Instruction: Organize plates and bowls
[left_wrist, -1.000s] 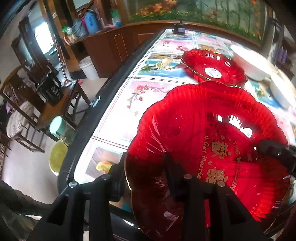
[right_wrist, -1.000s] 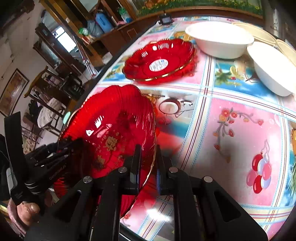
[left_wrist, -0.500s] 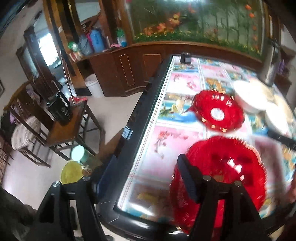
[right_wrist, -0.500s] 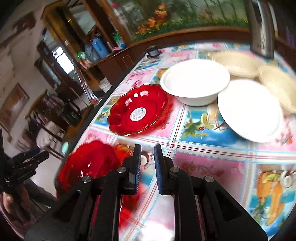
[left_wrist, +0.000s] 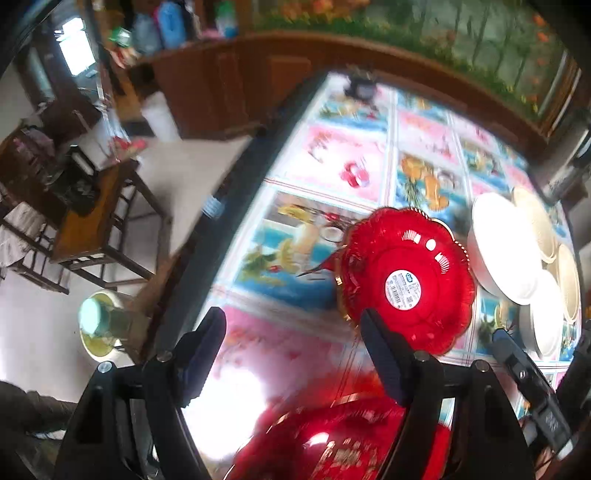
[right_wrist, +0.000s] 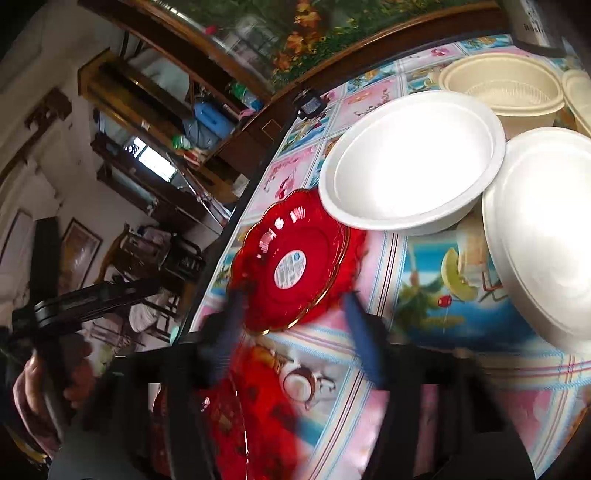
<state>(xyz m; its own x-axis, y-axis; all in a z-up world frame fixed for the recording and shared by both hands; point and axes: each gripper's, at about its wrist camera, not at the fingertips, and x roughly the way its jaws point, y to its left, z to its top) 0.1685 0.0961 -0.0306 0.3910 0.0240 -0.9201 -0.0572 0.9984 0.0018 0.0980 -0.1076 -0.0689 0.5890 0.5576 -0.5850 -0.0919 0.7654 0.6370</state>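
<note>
A large red plate with gold lettering (left_wrist: 332, 450) lies on the patterned table near its front edge, below my left gripper (left_wrist: 291, 332). That gripper's jaws are opening and hold nothing. Beyond it lies a smaller red plate with a white sticker (left_wrist: 406, 280). My right gripper (right_wrist: 295, 314) is blurred, its jaws opening over the near rim of the stickered red plate (right_wrist: 291, 266), pads not touching it. The large red plate (right_wrist: 229, 424) shows low between its fingers. A hand (right_wrist: 33, 380) holds the left gripper (right_wrist: 74, 295) at the left edge.
Two white bowls (right_wrist: 410, 166) (right_wrist: 546, 236) stand right of the stickered plate, with beige bowls (right_wrist: 502, 88) behind them. The table's dark edge (left_wrist: 221, 221) runs along the left. Beyond it stand a wooden side table (left_wrist: 92, 221) and a cup (left_wrist: 96, 317).
Both grippers let go of the large red plate, which now lies on the table. They opened and moved forward toward the stickered red plate.
</note>
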